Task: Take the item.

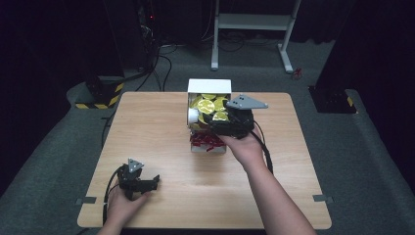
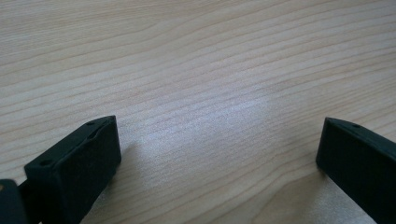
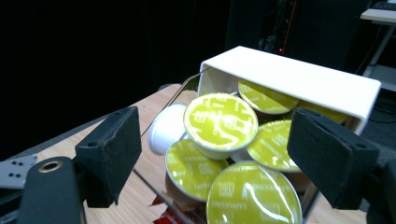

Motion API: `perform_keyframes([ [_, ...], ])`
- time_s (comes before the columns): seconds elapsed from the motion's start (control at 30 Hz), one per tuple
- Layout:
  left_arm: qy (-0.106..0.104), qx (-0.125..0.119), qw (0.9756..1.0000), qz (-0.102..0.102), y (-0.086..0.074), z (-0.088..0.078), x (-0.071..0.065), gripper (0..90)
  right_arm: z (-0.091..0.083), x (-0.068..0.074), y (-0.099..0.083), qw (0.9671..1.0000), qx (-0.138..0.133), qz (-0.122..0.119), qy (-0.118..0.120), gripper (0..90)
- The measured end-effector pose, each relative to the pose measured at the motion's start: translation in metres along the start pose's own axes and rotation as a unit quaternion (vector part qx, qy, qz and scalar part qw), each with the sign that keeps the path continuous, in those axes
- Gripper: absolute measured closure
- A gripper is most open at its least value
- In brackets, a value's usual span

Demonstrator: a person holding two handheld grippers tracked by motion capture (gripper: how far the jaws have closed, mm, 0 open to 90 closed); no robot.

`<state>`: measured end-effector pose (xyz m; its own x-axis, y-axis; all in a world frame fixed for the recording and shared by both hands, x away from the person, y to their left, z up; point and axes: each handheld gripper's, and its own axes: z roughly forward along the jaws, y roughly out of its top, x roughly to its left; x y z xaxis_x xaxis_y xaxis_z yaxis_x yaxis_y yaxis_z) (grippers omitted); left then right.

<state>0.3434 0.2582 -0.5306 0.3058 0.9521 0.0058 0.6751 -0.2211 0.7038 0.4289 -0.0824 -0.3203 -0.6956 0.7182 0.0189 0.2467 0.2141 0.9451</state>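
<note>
In a white box, white capsules, yellow foil lids

Each hand carries a black gripper. The left gripper is a blocky black body with a small grey three-cornered plate on top and a black cable looping off beside the left hand. The right gripper bears a larger grey plate of the same shape (with small dark holes), and its black cable trails along the bare forearm behind the right hand. Up close, the jaws are matte black blocks with screw holes; a brass-ringed hole shows on the right gripper.
</note>
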Motion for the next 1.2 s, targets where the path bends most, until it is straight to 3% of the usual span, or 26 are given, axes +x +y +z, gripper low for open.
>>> perform_keyframes([
  [0.1, 0.000, 0.000, 1.0000, 0.000, 0.000, 0.000, 0.000, 0.2, 0.007, 0.000, 0.001, 1.0000, -0.003, 0.001, 0.001, 21.6],
  [0.5, 0.002, 0.000, 1.0000, 0.000, 0.000, 0.000, 0.000, 0.3, 0.038, -0.004, 0.004, 0.9993, 0.032, -0.010, -0.016, 25.3],
  [0.63, 0.003, 0.000, 1.0000, 0.000, 0.000, 0.000, 0.000, 0.2, 0.041, -0.003, 0.004, 0.9988, 0.038, -0.018, -0.028, 27.8],
  [0.9, 0.003, 0.000, 1.0000, -0.001, 0.000, 0.000, -0.001, 0.2, 0.046, -0.004, 0.002, 0.9982, 0.054, -0.018, -0.016, 30.0],
  [1.2, 0.002, -0.001, 1.0000, -0.005, -0.001, 0.000, -0.001, 0.3, 0.047, -0.001, 0.001, 0.9979, 0.055, -0.027, -0.022, 37.8],
])
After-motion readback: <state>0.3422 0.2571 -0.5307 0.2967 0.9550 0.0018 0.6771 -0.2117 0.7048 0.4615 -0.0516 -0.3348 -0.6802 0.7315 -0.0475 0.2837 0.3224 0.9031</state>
